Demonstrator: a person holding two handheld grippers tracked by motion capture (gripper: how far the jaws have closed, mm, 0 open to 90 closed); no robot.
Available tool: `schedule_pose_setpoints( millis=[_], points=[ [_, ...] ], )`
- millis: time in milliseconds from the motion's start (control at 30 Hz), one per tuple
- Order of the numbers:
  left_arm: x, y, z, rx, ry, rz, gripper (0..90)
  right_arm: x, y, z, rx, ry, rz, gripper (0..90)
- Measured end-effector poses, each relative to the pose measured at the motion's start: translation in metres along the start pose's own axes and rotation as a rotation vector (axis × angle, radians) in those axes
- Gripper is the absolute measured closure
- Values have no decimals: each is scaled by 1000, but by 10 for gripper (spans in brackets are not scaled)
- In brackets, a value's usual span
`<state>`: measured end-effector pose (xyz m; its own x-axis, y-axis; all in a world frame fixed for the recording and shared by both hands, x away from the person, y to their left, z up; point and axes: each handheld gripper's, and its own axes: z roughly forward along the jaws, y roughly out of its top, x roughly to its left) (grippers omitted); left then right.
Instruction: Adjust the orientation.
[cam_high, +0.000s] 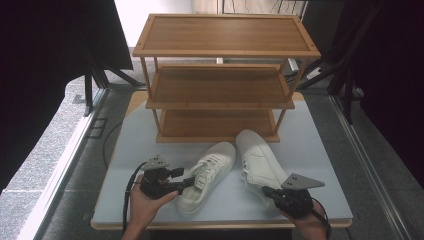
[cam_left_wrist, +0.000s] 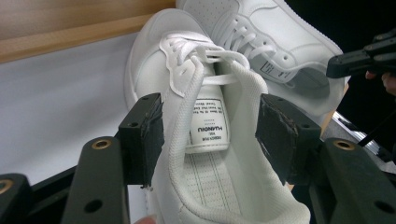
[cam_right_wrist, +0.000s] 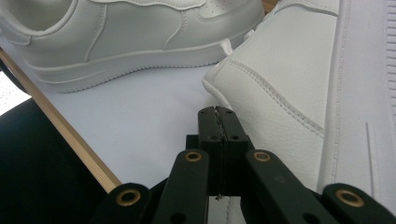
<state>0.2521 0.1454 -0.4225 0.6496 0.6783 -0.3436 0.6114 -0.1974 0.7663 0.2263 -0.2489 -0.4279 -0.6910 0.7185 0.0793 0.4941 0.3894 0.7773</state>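
Where the pale blue-grey table (cam_high: 320, 150) meets its wooden front edge, two white leather-look sneakers lie side by side, toes toward a three-tier wooden rack (cam_high: 220, 85) of smooth slatted boards on thin posts. The left shoe (cam_high: 207, 175) sits upright, its collar padded and rounded, its flat woven laces loose over a tongue with a printed label. The left gripper (cam_high: 187, 181) reaches that shoe's opening from the side; its jaws stand apart, one block outside the collar wall and one over the inner side, neither pressing in. The right shoe (cam_high: 257, 160) has a grained, stitched heel panel and a ribbed sole edge. The right gripper (cam_right_wrist: 218, 114) lies at that heel with its jaws pressed together, nothing between them, the tip just beside the leather; whether it touches I cannot tell. Bare table spreads to the left of the left shoe and to the right of the right one, while the front edge runs close under both hands. The rack's lowest shelf stands just beyond the toes.
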Motion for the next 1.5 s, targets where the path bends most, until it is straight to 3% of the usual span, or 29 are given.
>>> schedule_pose_setpoints(
  millis=[367,667,833,900,1000,1067,1167,1233,1300,1400,1500],
  points=[
    [4,0,-1,-6,5,-22,412,-18,-4,-18,-89,-16,68,894],
    [5,-1,2,7,1,-27,411,-47,-14,-41,-216,-148,187,893],
    [5,-2,2,5,-6,-33,412,-71,-26,-49,-247,-268,262,895],
    [6,-2,3,9,-4,-34,412,-80,-32,-52,-258,-261,295,895],
    [6,-3,5,18,-4,-37,411,-91,-41,-56,-233,-329,319,893],
    [6,-3,6,22,-5,-35,411,-96,-45,-60,-252,-285,349,882],
    [6,-2,5,18,-8,-36,411,-85,-39,-65,-254,-338,290,866],
    [7,-2,4,14,-5,-38,411,-74,-29,-67,-282,-321,254,867],
    [7,-2,4,13,-7,-40,411,-57,-17,-63,-272,-289,193,870],
    [7,-2,4,14,-8,-40,411,-40,-9,-44,-193,-271,121,870],
    [7,-2,3,15,-9,-40,410,-33,-11,-24,-104,-262,96,882]
  ],
)
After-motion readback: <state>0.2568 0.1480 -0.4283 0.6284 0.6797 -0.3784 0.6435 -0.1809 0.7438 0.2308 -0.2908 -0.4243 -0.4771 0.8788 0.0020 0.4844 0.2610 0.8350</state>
